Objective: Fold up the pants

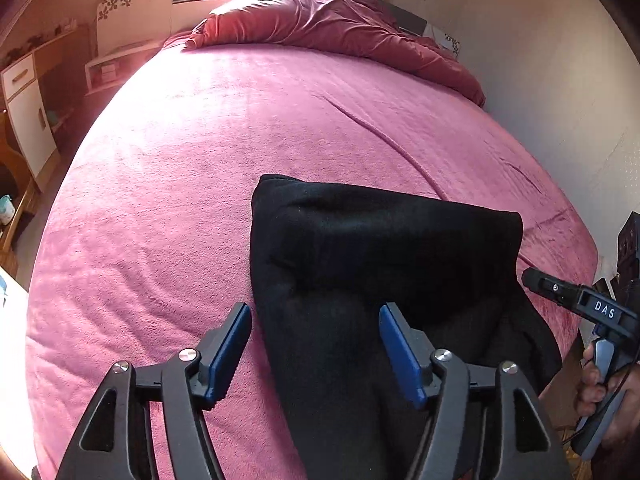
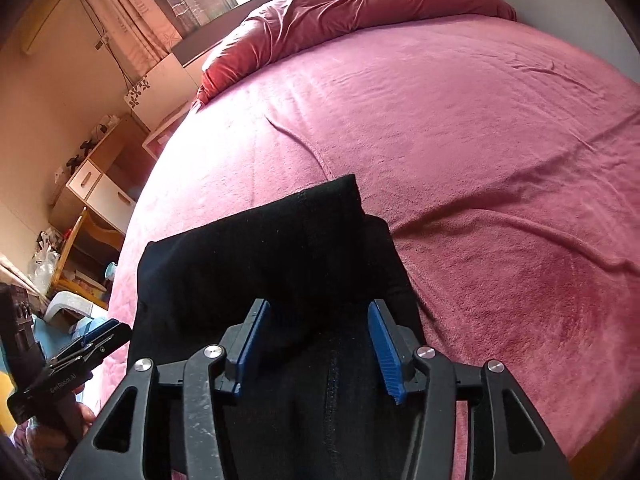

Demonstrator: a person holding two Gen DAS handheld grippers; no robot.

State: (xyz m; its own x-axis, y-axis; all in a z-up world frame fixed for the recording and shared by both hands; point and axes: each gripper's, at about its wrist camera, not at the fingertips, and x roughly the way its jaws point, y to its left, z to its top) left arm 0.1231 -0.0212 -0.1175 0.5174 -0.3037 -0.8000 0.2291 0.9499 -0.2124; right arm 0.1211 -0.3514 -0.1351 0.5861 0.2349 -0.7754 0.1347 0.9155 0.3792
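Pants (image 1: 384, 256): black, folded over, lying on the pink bed (image 1: 200, 168) near its front edge, long axis running away from me. Left tongs (image 1: 316, 354): open, nothing gripped, straddling the pants' left edge, pitched steeply down. Right tongs (image 2: 320, 346): open, empty, over the pants' middle, equally near, same downward tilt.

Black pants (image 1: 360, 248) are lying on a pink bed cover (image 1: 224, 128); beyond the pants a darker red duvet (image 1: 320, 20) is showing, blue pads (image 2: 384, 344) nearer.
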